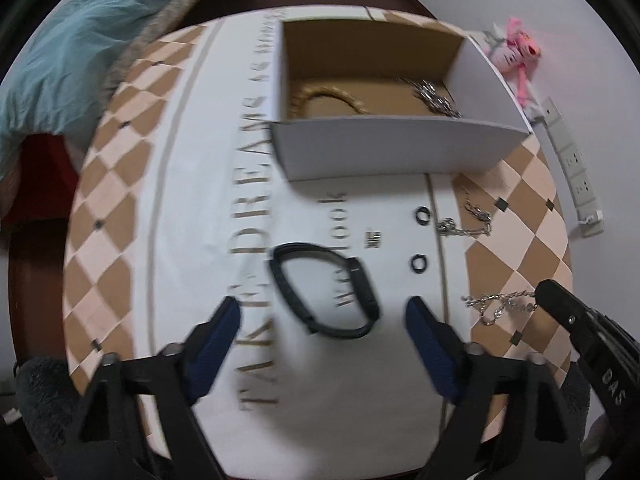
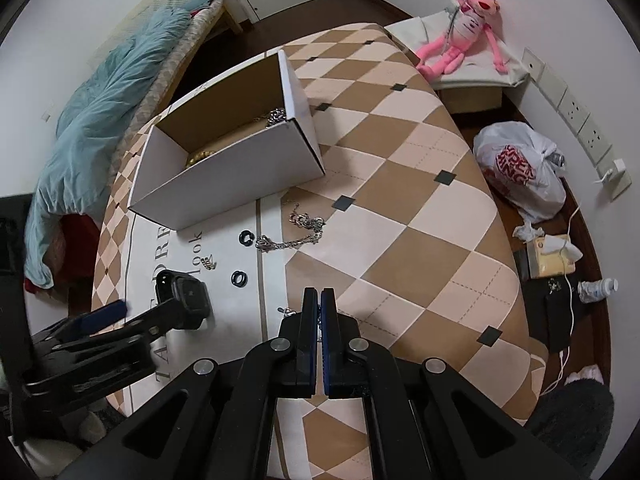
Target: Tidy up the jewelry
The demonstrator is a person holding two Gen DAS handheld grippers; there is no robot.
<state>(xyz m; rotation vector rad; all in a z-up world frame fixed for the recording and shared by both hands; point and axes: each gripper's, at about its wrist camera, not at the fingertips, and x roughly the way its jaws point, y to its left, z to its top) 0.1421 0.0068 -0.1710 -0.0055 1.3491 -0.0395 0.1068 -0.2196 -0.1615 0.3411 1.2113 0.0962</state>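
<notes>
A white cardboard box point(image 1: 400, 152) stands on the checkered tablecloth and holds a gold chain point(image 1: 324, 94) and a silver chain point(image 1: 434, 96). A black wristband point(image 1: 324, 290) lies flat just ahead of my open left gripper point(image 1: 322, 324), between its blue pads. Two black rings point(image 1: 422, 215) point(image 1: 419, 263), a small gold clasp point(image 1: 374, 240) and a silver chain point(image 1: 466, 224) lie on the cloth. My right gripper point(image 2: 320, 300) is shut on another silver chain point(image 1: 500, 304), which lies on the cloth. The box point(image 2: 228, 176) and wristband point(image 2: 186, 300) also show in the right wrist view.
A teal blanket point(image 2: 100, 120) lies on a bed to the left. A pink plush toy point(image 2: 460, 40), a plastic bag point(image 2: 520, 168), a water bottle point(image 2: 598, 290) and cables sit to the right of the table on the floor. Wall sockets point(image 2: 576, 116) are at far right.
</notes>
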